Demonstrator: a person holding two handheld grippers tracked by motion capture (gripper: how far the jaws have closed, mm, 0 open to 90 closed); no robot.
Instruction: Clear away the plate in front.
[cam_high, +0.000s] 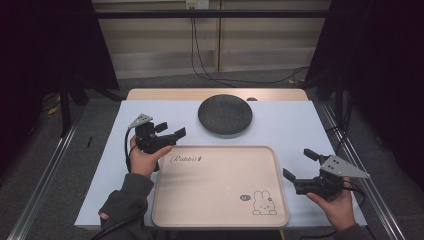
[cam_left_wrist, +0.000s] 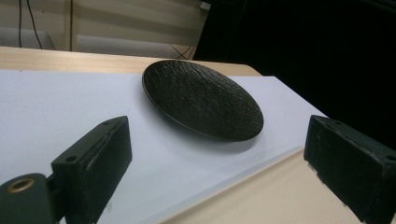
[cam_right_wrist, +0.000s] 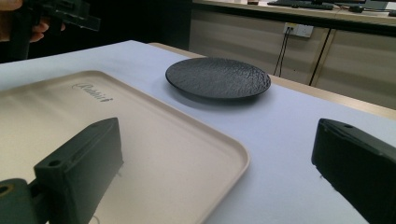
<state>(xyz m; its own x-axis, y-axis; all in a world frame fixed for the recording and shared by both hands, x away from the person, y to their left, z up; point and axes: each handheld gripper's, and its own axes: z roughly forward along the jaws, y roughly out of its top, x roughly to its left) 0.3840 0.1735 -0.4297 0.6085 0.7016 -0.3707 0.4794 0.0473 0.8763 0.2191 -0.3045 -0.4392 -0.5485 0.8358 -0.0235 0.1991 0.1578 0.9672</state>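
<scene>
Pale beige panelling and a trailing black cable close off the far end of the room, and below them our counter (cam_high: 150, 95) shows a strip of wood beyond the white sheet (cam_high: 295, 125) that covers it. On that sheet, toward the far edge, lies the black plate (cam_high: 225, 115), round and rough-textured, flat and bare. Nearer to us sits the beige tray (cam_high: 220, 185), with script lettering at its far left corner and a small rabbit drawn at its near right corner; plate and tray lie close, but a band of sheet runs between them. Our left tool (cam_high: 172, 131) hovers just off the tray's far left corner, its jaws spread wide with nothing between them, pointing toward the plate. Our right tool (cam_high: 299, 165) hangs just beside the tray's right rim, its jaws likewise parted and holding nothing. From the left gripper view the plate (cam_left_wrist: 203, 99) sits ahead, between the two black jaws.
</scene>
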